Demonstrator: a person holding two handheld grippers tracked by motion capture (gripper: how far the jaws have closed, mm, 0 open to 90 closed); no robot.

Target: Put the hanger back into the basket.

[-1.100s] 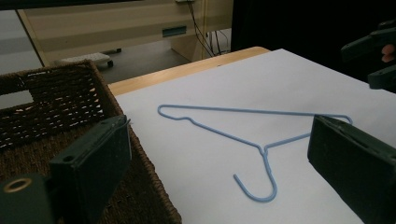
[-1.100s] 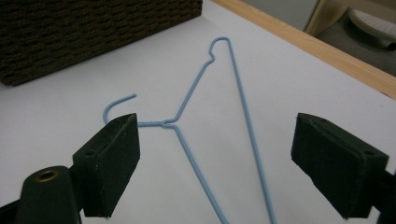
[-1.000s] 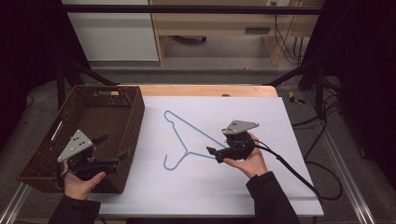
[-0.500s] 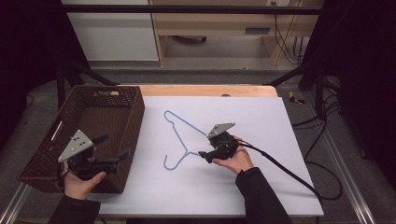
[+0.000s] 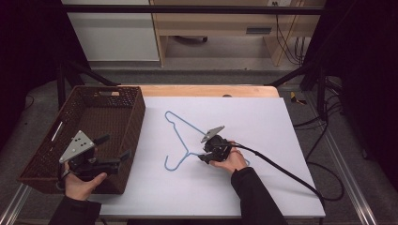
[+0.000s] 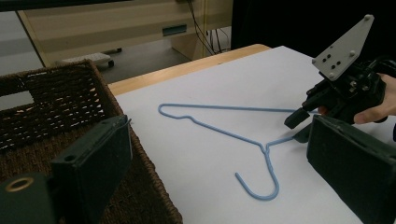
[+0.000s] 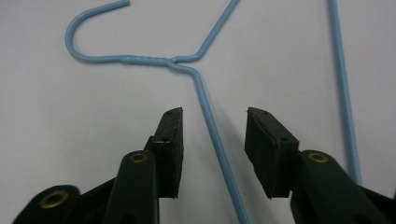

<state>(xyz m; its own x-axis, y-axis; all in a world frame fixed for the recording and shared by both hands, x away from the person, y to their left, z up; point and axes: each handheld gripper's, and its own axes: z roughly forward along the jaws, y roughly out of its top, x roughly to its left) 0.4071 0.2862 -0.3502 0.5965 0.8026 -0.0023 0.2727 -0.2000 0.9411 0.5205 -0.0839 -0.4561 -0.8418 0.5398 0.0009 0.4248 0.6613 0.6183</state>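
Observation:
A light-blue wire hanger [image 5: 187, 151] lies flat on the white table top, hook toward the near side. My right gripper [image 5: 202, 154] is low over it, just right of the neck. In the right gripper view its jaws straddle one arm of the hanger [image 7: 205, 100] with a gap on each side. The jaws have just been closing, and the pads [image 7: 170, 135] do not touch the wire. My left gripper [image 5: 115, 146] hangs open over the near right corner of the wicker basket [image 5: 136, 117], nothing between its jaws. From the left gripper view the hanger [image 6: 224, 131] and the right gripper [image 6: 299, 129] show ahead.
The dark wicker basket [image 6: 60, 74] stands on the table's left side. The right gripper's black cable [image 5: 281, 168] trails off to the right across the white sheet [image 5: 244, 112]. A wooden strip edges the table's far side.
The right gripper has moved left and down onto the hanger's arm, and its jaws have narrowed around the wire. The left gripper has stayed put.

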